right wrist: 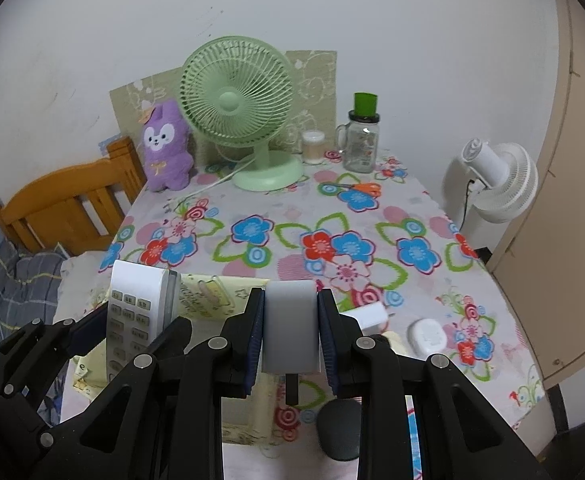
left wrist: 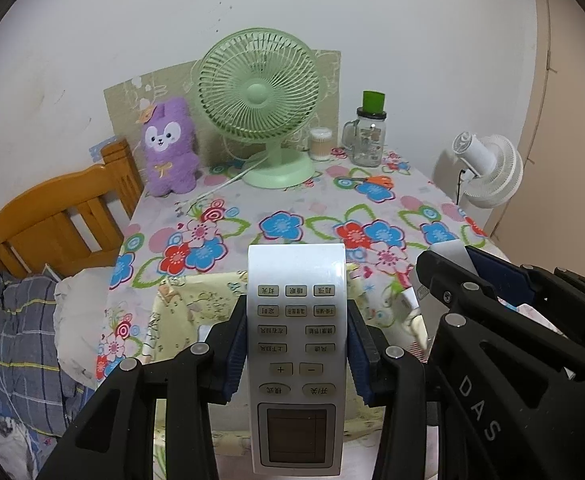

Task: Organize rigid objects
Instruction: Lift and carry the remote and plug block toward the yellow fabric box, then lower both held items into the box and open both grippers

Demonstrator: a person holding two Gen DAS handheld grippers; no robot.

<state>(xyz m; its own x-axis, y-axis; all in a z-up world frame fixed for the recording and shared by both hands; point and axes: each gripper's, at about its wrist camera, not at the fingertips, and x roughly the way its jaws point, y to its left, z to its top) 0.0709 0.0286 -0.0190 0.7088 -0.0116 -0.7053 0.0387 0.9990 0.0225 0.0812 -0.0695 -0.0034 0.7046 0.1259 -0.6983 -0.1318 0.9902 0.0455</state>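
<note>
In the lower centre of the left wrist view, we are holding the left gripper (left wrist: pixel 296 354) clamped on a long silver-white remote control with rows of grey buttons and a small screen (left wrist: pixel 295 360), its blue pads pressing both long edges. The remote is hanging above a pale yellow fabric storage box with cartoon prints (left wrist: pixel 180 304) at the near edge of the table covered in a flower-print cloth (left wrist: pixel 292 208).

In the lower centre of the right wrist view, we are gripping a plain grey rectangular block (right wrist: pixel 290 328) with the right gripper (right wrist: pixel 290 338), its pads closed against both sides. Just right of it, on the cloth, a small white charger plug (right wrist: pixel 370 314) and a white rounded case (right wrist: pixel 426 334) are lying near each other; a dark oval object (right wrist: pixel 338 426) is showing below the block.

At the upper centre of both frames, a mint-green desk fan (left wrist: pixel 258 96) is standing between a purple plush rabbit (left wrist: pixel 168 146) and a clear glass jar with a green cap (left wrist: pixel 368 136).
</note>
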